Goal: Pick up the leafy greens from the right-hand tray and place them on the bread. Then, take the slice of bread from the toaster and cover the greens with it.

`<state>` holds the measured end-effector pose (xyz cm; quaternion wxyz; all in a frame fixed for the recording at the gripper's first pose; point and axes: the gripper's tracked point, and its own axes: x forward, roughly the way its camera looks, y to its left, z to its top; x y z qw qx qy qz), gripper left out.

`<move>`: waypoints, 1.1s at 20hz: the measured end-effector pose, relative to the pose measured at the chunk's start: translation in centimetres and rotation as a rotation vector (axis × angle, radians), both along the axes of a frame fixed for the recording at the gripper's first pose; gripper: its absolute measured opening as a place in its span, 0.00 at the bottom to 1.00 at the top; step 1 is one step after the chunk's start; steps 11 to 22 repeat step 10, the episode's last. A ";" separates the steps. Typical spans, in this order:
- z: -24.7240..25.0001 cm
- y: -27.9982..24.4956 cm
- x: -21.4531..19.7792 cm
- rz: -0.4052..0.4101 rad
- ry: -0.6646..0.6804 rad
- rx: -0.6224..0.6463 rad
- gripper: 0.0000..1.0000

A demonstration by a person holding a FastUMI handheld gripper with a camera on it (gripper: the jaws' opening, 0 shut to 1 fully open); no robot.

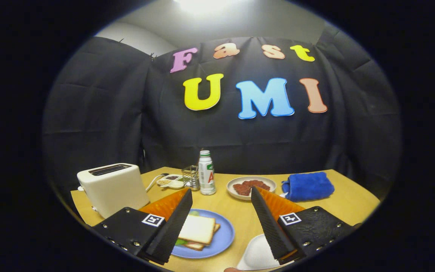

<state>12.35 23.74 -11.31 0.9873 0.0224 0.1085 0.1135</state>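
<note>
My gripper stands open above the table, its two fingers spread wide with nothing between them. Below and between the fingers lies a blue plate with a stacked sandwich: a white bread slice on top, a bit of green leaf peeking out at its left under the left finger. The white toaster stands to the left beyond the left finger; its slot looks dark and I cannot tell what is in it. A white tray sits under the right finger, its contents hidden.
On the wooden table beyond the fingers: a white bottle, a small metal rack, a small dish of condiments, a white bowl of reddish slices, a folded blue towel.
</note>
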 end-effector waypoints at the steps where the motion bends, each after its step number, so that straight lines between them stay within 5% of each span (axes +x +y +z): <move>1: 0.8 -2.2 0.1 -0.026 -0.022 -0.017 0.95; 10: 6.2 -20.3 -2.1 -0.198 -0.166 -0.203 0.95; 22: 6.2 -20.3 -2.1 -0.198 -0.166 -0.203 0.95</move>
